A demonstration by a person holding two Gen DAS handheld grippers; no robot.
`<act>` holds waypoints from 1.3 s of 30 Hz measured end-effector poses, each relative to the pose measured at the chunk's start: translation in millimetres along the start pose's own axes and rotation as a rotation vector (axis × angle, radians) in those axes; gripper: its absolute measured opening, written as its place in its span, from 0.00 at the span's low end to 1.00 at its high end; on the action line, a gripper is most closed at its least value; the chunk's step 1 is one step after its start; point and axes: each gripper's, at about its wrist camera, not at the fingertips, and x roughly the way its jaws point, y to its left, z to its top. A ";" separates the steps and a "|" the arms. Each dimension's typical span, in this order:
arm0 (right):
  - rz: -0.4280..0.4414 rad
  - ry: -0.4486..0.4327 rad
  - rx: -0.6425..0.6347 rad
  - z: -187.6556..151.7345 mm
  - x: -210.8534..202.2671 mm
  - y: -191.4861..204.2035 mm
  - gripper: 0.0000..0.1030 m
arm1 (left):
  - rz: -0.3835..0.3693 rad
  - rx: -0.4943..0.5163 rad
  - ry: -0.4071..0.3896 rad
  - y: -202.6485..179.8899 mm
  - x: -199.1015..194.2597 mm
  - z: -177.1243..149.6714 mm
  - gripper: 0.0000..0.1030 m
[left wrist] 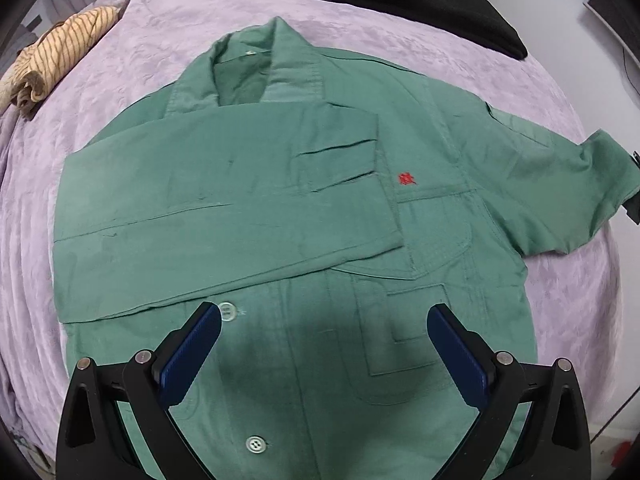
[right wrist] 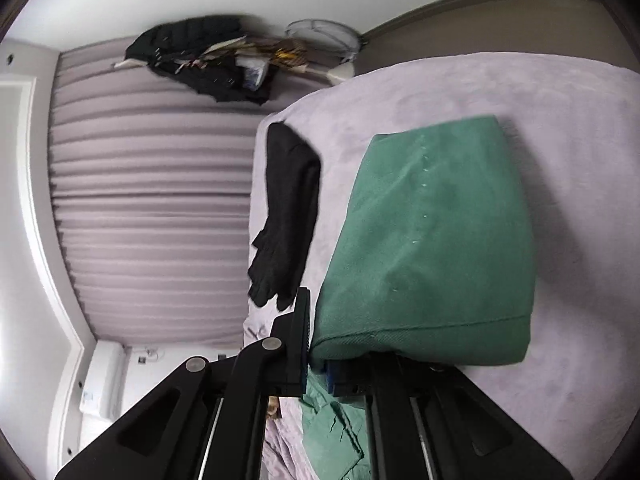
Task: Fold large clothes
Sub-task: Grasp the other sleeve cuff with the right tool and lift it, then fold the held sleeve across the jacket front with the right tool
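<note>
left tongs [left wrist: 324, 336] gape above green shirt [left wrist: 280, 208]; right tongs [right wrist: 316, 344] pinch its sleeve [right wrist: 432, 240].

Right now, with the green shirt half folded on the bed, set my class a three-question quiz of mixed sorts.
1. True or false: the left gripper holds the green shirt.
2. What does the right gripper clamp? A) black garment B) green shirt C) striped cloth
3. Fill in: the embroidered mark on the shirt's chest is ____.

Key: 1 false, its jaws stand open above the shirt; 2 B; 3 red.
</note>
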 end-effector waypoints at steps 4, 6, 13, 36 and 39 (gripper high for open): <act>0.050 0.113 -0.158 -38.3 42.4 60.7 0.07 | -0.001 -0.058 -0.044 47.3 -10.8 2.3 1.00; 0.063 0.187 -0.251 -69.0 72.8 93.1 0.07 | 0.008 -0.081 -0.063 69.8 -15.7 0.8 1.00; -0.026 0.516 -0.613 -229.8 200.4 157.9 0.07 | 0.070 -0.184 -0.104 167.5 -22.3 -11.9 1.00; -0.370 0.493 -0.552 -343.6 276.5 89.9 0.09 | 0.101 -0.282 -0.072 270.6 -8.2 -66.2 1.00; -0.385 0.592 -0.814 -399.1 296.8 121.2 0.10 | 0.118 -0.297 -0.065 278.4 -6.3 -69.6 1.00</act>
